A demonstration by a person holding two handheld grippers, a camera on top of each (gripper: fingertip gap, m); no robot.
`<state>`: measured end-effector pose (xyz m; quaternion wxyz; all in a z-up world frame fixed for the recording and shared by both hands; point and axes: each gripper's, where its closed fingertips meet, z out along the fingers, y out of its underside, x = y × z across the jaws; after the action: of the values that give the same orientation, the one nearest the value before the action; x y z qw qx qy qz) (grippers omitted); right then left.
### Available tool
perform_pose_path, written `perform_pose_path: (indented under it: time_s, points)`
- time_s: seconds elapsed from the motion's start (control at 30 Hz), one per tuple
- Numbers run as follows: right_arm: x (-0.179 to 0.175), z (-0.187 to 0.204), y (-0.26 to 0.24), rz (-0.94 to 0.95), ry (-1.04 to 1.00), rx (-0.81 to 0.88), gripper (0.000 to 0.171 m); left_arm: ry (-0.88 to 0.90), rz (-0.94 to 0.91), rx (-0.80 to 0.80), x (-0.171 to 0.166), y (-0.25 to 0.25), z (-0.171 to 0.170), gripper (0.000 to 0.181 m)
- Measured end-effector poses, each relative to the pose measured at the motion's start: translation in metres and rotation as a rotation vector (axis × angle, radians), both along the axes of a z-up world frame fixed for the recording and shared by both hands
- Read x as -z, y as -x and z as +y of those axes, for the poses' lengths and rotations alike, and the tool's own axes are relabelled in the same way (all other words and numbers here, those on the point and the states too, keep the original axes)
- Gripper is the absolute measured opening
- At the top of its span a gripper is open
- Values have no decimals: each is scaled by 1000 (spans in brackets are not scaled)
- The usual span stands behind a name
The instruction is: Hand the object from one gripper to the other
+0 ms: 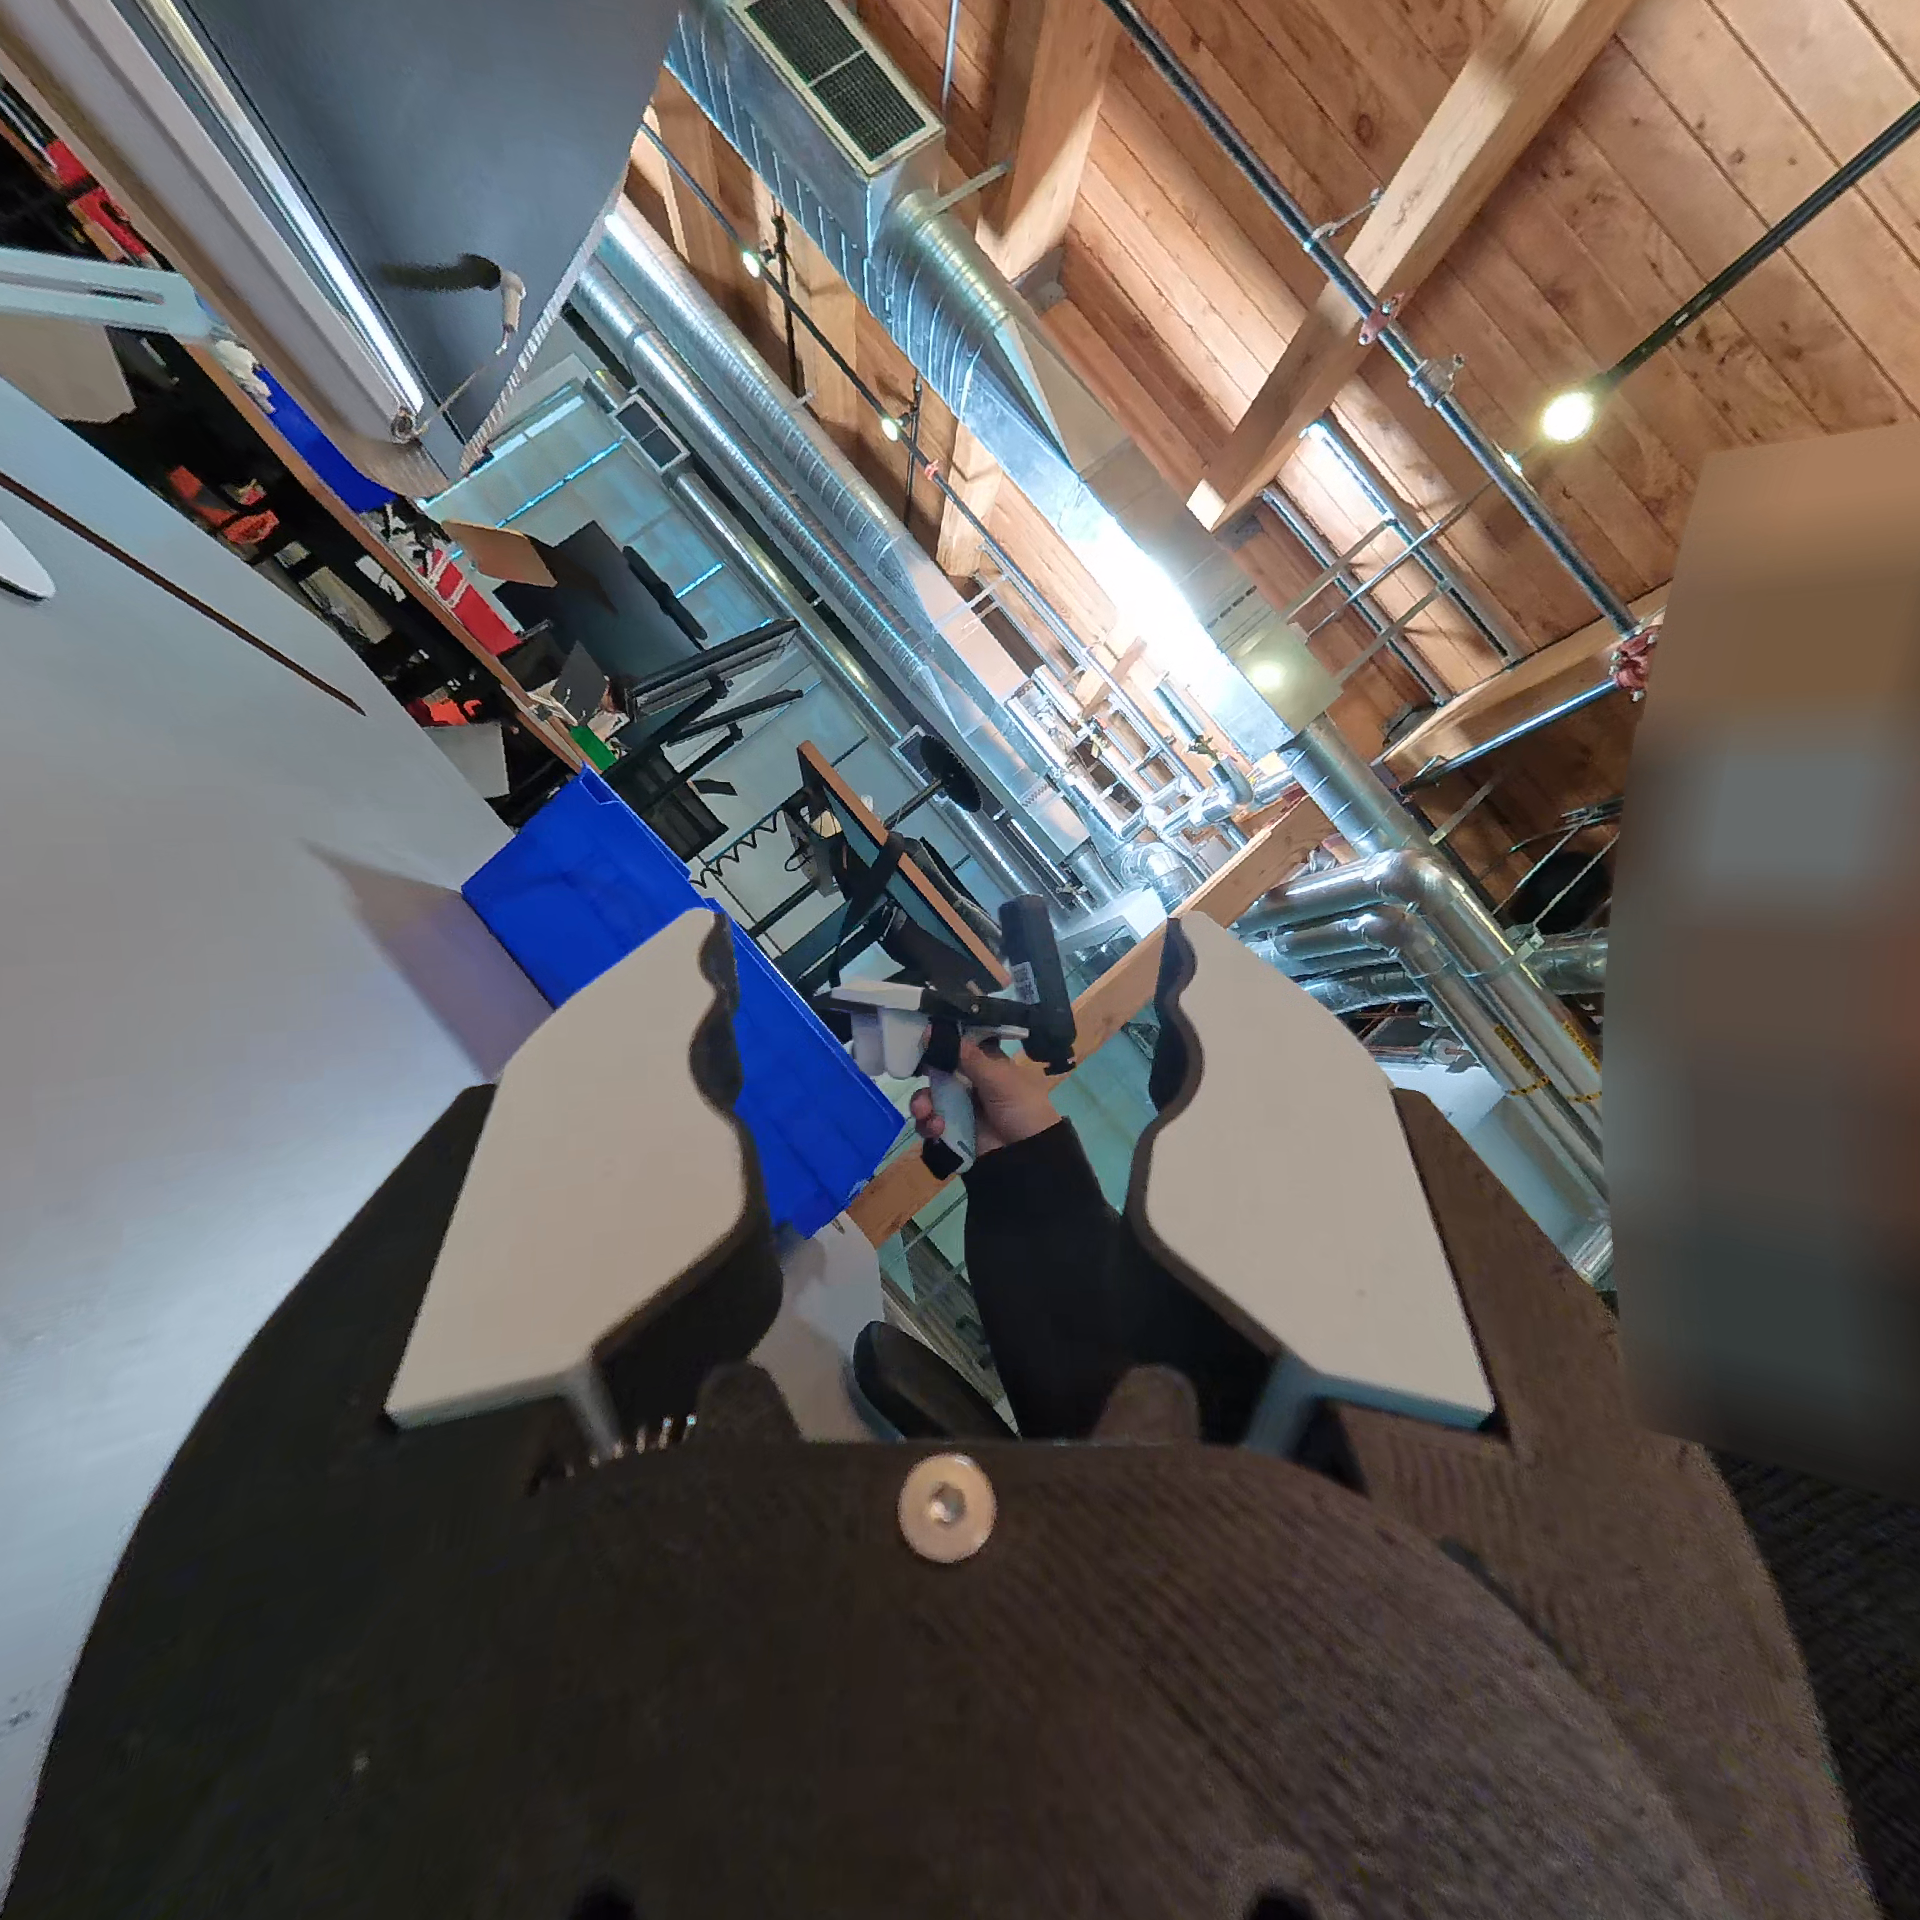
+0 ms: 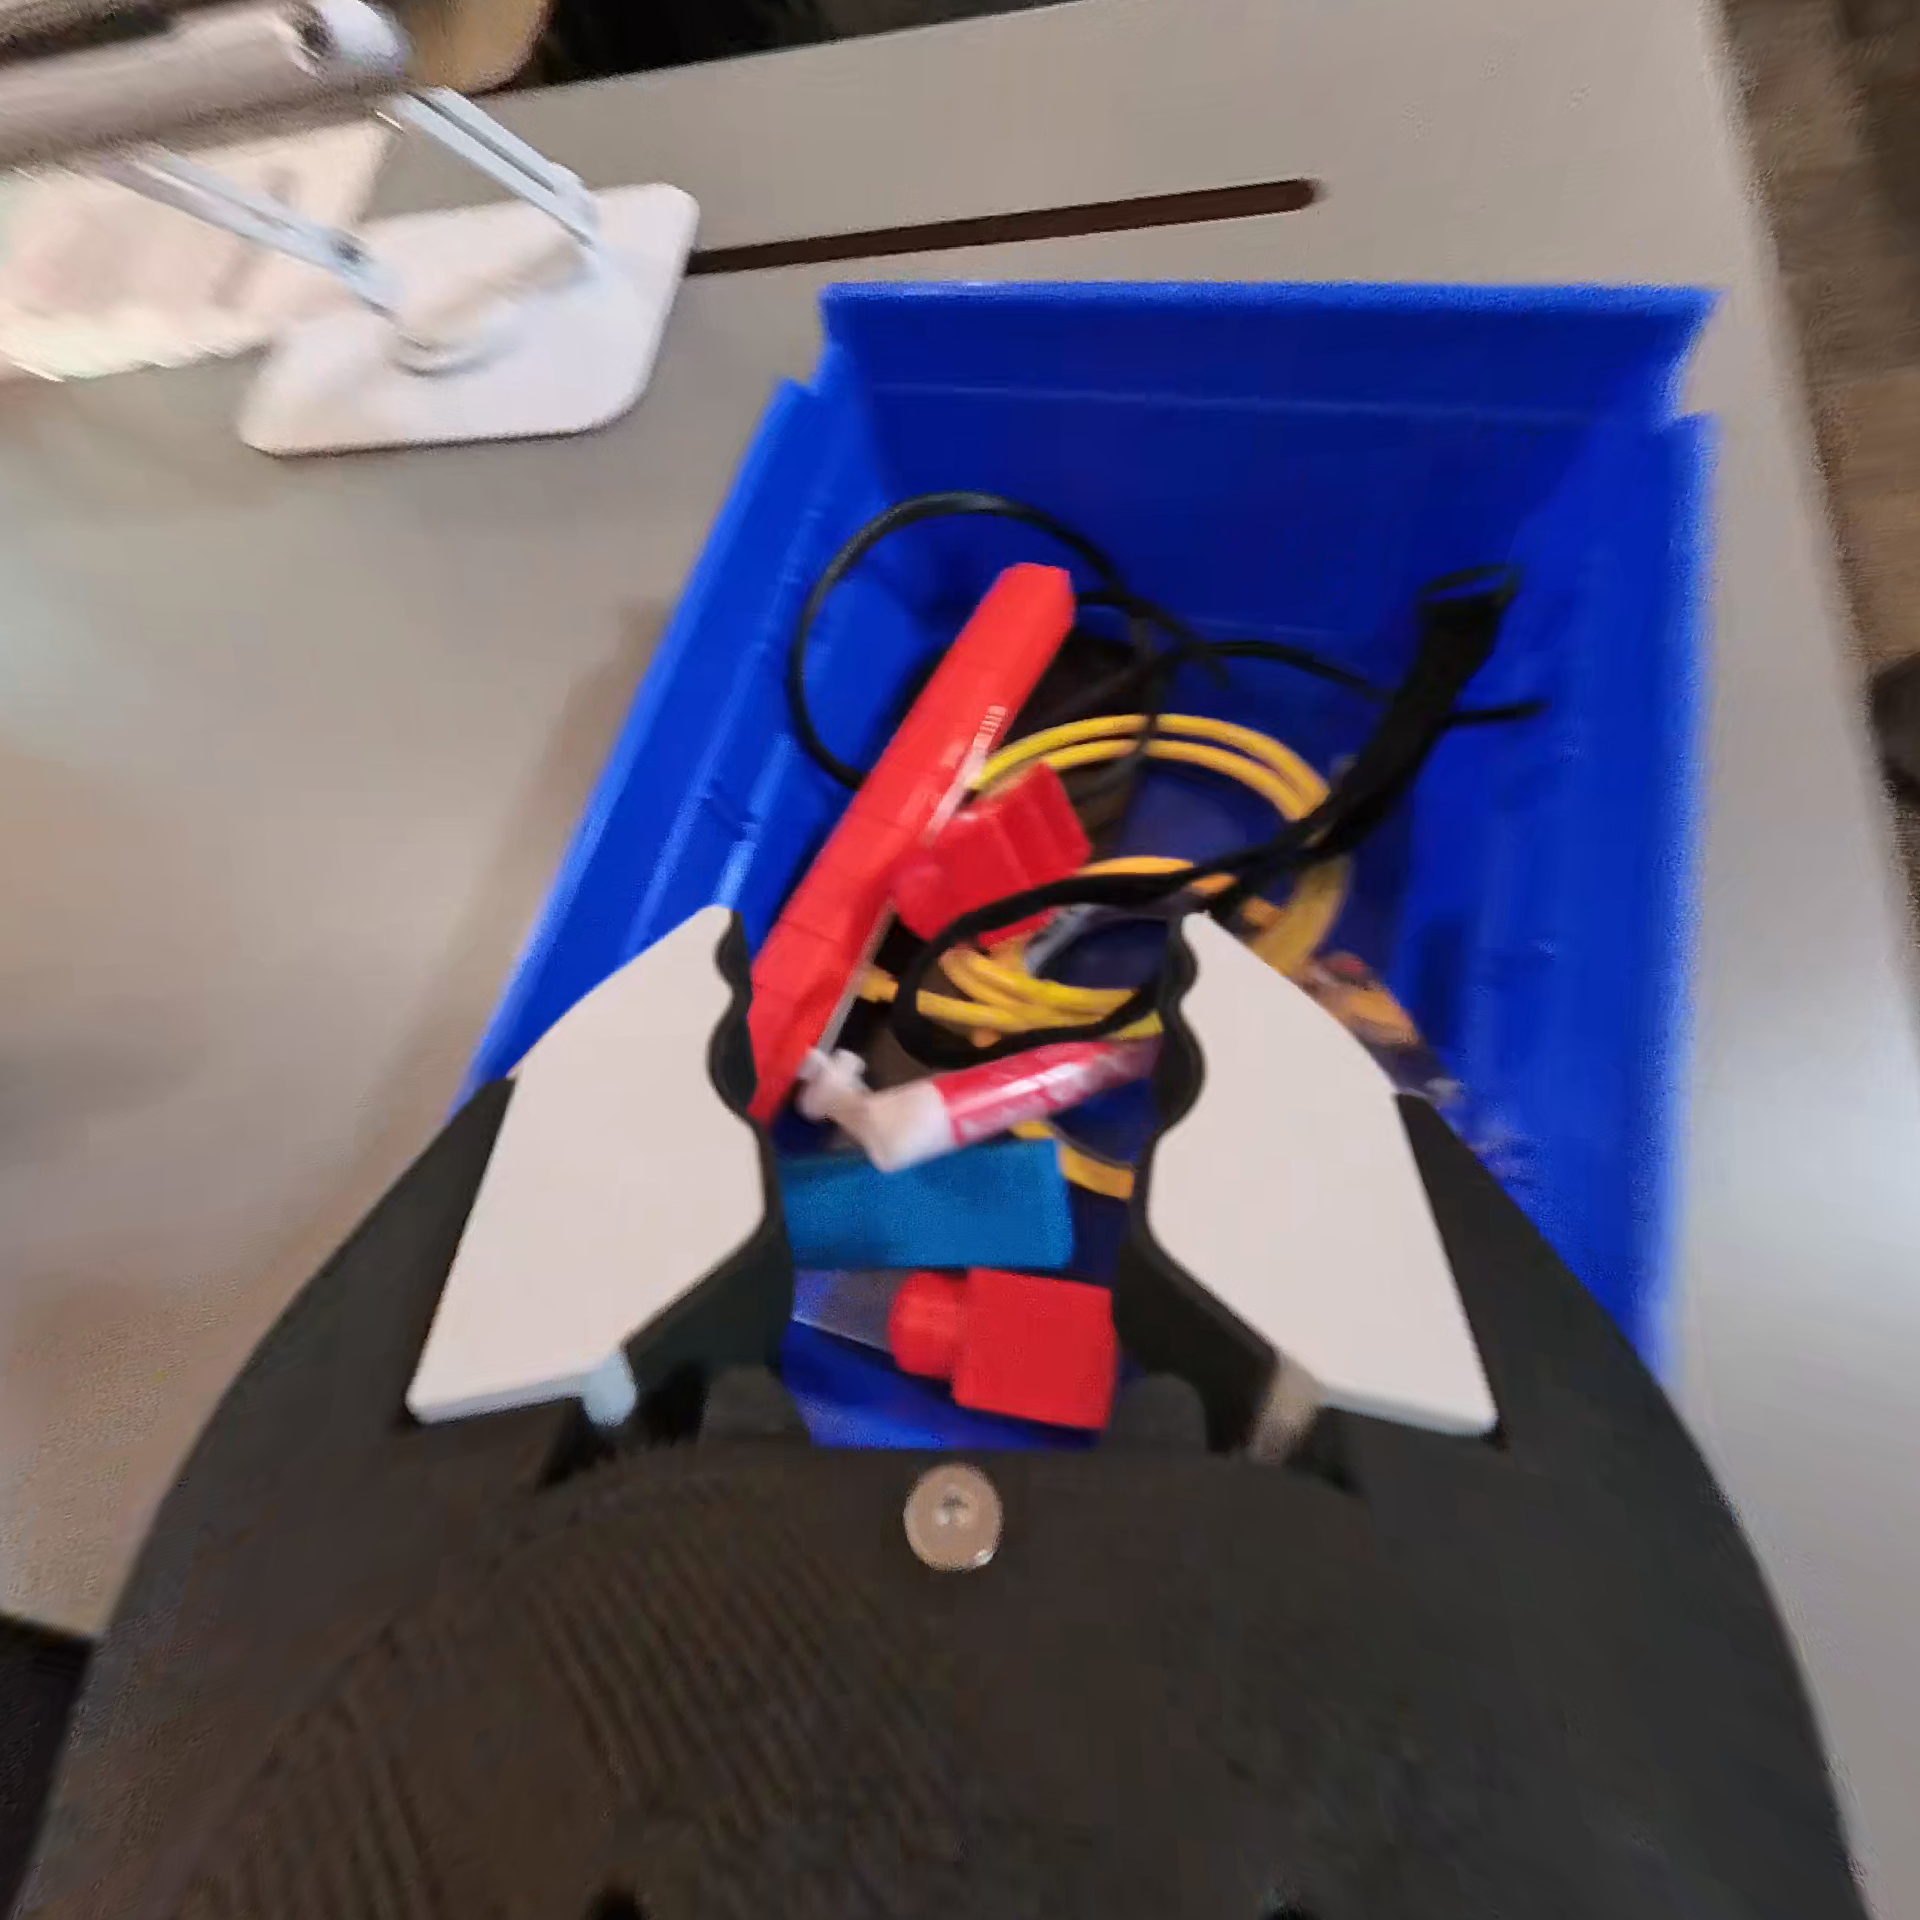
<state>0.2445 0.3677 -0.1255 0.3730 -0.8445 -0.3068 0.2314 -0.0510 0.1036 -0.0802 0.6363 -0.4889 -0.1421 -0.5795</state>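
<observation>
My right gripper is open and empty, hovering over a blue bin and pointing down into it. In the bin lie a long red bar, a coiled yellow cable, black cords, a red-and-white tube, a blue block and a red block. My left gripper is open and empty, tilted up toward the ceiling. Between its fingers I see the right gripper farther off, held by a hand in a black sleeve, above the blue bin.
The bin stands on a grey table with a dark slot behind it. A white stand base with a thin arm sits at the back left. The right wrist view is motion-blurred. Wooden ceiling beams and metal ducts fill the left wrist view. The grippers' ends are close to 40 centimeters from one another. The long red bar is closer to my right gripper, around 10 centimeters from its tips; the left tips are 35 centimeters off. The blue block is closer to my right gripper, around 10 centimeters from its tips; the left tips are 40 centimeters off.
</observation>
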Motion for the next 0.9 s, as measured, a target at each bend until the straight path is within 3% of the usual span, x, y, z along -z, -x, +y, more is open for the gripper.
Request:
perform_pose_path:
  time_s: [0.17,0.3,0.4,0.5,0.63,0.73,0.8,0.9]
  points:
    - [-42,-2,-15,-113,-250,39,75,7,-15,20,1,-6,3,77]
    - [-72,-48,41,-8,-372,-153,69,7,14,29,0,-14,3,77]
    - [-82,-111,107,169,-372,-387,65,-4,98,37,-4,-25,1,77]
    - [-71,-178,164,324,-316,-601,72,-17,209,32,-8,-33,-2,74]
    - [-14,-229,210,275,-272,-744,74,-37,376,16,-21,-32,-10,72]
    - [15,-241,221,211,-363,-814,64,-60,524,-30,-44,-15,-23,59]
    - [14,-240,221,197,-514,-840,58,-43,603,-93,-64,10,-34,47]
    - [11,-237,221,178,-604,-844,54,54,681,-274,-91,76,-53,43]
